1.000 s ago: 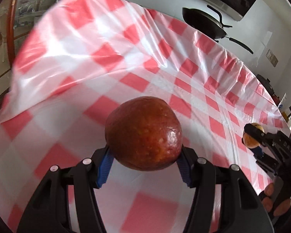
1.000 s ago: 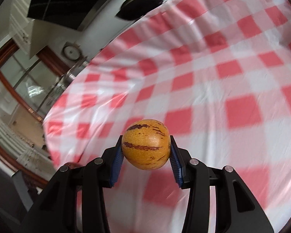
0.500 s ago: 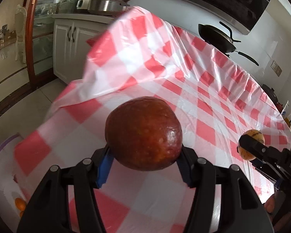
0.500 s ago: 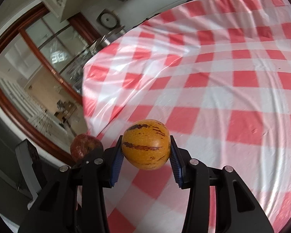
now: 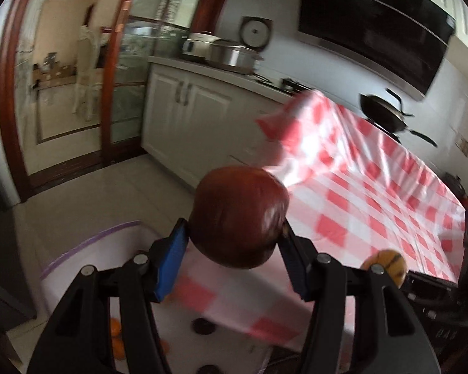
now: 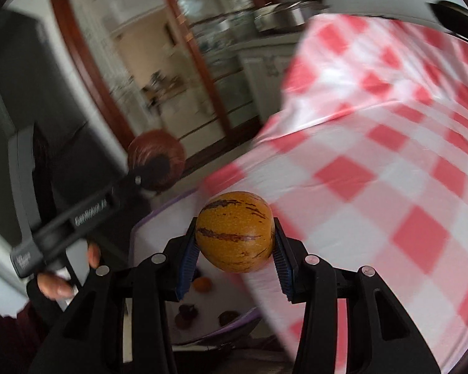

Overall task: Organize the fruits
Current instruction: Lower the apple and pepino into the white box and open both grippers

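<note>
My left gripper (image 5: 234, 246) is shut on a dark red round fruit (image 5: 238, 215), held in the air past the table's left edge. My right gripper (image 6: 234, 243) is shut on an orange fruit with dark stripes (image 6: 234, 230). The orange fruit also shows in the left wrist view (image 5: 387, 265), and the red fruit in the right wrist view (image 6: 156, 163). Below both grippers lies a white bin with a purple rim (image 6: 159, 221); it holds orange fruits (image 6: 202, 284) and dark fruits (image 6: 187, 311). It also shows in the left wrist view (image 5: 87, 249).
The table with the red-and-white checked cloth (image 5: 374, 187) is to the right, its cloth hanging over the edge. White kitchen cabinets (image 5: 184, 118) with pots stand behind. A black wok (image 5: 383, 112) is at the far end. A glass door with a wooden frame (image 5: 109, 62) is left.
Both grippers have swung left off the table with their fruits and now hang over the white bin beside it. Both stay shut on the fruits.
</note>
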`<state>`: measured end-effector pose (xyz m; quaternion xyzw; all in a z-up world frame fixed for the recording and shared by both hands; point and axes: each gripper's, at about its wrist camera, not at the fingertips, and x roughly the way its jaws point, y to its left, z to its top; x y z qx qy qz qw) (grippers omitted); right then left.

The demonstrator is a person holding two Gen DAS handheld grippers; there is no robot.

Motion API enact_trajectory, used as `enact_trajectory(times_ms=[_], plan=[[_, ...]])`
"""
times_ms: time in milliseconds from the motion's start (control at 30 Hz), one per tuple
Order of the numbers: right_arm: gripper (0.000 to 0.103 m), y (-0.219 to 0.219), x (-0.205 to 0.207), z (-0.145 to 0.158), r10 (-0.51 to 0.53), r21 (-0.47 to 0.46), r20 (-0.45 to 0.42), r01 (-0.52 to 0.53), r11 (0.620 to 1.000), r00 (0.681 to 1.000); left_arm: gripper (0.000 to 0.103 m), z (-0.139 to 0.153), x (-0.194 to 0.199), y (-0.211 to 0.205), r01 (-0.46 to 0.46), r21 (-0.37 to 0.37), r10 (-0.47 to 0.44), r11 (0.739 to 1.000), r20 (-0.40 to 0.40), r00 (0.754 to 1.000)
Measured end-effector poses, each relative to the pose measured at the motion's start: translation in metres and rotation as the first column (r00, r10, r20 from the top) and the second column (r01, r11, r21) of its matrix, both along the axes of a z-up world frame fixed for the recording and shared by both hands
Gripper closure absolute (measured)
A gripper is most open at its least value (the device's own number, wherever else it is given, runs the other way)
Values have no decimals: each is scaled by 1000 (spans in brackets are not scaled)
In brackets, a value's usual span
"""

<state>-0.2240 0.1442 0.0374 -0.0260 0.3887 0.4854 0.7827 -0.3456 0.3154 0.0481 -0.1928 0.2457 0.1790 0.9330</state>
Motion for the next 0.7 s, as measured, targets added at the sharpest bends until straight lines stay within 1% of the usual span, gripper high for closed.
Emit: enact_trajectory(times_ms=[67, 100, 133, 167, 200, 233, 267, 300, 333, 367, 467, 500, 533, 567, 600, 633, 667, 700], plan=[[59, 16, -11, -5, 50, -30, 4, -50, 998, 999, 46, -4, -17, 14, -35, 0, 35, 999, -1, 999], [59, 22, -16, -8, 71, -42, 7, -71, 997, 997, 50, -6, -23, 18, -44, 5, 44, 999, -2, 999], [59, 31, -23, -13, 101, -62, 11, -100, 993, 995, 58, -10, -28, 21, -40, 18, 40, 999, -3, 999], [59, 43, -31, -22, 138, -92, 7, -136, 986, 990, 58, -14, -30, 21, -40, 41, 41, 998, -20, 999], [59, 50, -35, -29, 159, -113, -1, -158, 981, 987, 58, -22, -29, 21, -42, 69, 46, 997, -60, 997], [59, 59, -39, -40, 183, -143, -14, -183, 973, 983, 58, -36, -25, 23, -26, 78, 36, 997, -125, 992], [59, 71, -44, -57, 206, -190, -39, -210, 959, 978, 58, -53, -22, 27, -4, 47, 13, 999, -183, 983], [59, 78, -47, -68, 215, -220, -55, -222, 950, 975, 58, -68, -23, 34, -10, 0, 9, 1000, -217, 976], [59, 86, -50, -82, 226, -258, -70, -237, 937, 972, 58, -86, -26, 43, -36, -48, 23, 998, -251, 968], [59, 96, -56, -98, 252, -307, -76, -263, 915, 965, 58, -102, -29, 52, -64, -77, 39, 995, -285, 958], [59, 117, -68, -125, 314, -394, -86, -322, 861, 946, 58, -132, -36, 72, -128, -145, 70, 981, -348, 935], [59, 128, -72, -138, 343, -430, -100, -352, 831, 934, 50, -140, -38, 79, -142, -174, 70, 974, -367, 928], [59, 134, -73, -145, 357, -452, -100, -362, 815, 929, 39, -143, -39, 82, -149, -187, 70, 971, -374, 925], [59, 143, -74, -157, 368, -493, -105, -370, 787, 924, 34, -146, -40, 84, -159, -198, 75, 967, -378, 923], [59, 148, -72, -165, 365, -517, -115, -369, 773, 924, 24, -146, -41, 87, -170, -200, 86, 965, -371, 925], [59, 154, -69, -175, 354, -540, -130, -365, 758, 926, 19, -146, -44, 90, -180, -198, 99, 963, -362, 927], [59, 158, -65, -184, 338, -560, -147, -360, 746, 929, 18, -144, -47, 94, -193, -201, 114, 960, -347, 931], [58, 160, -64, -190, 331, -568, -155, -358, 741, 931, 13, -143, -49, 97, -199, -210, 121, 957, -334, 935]])
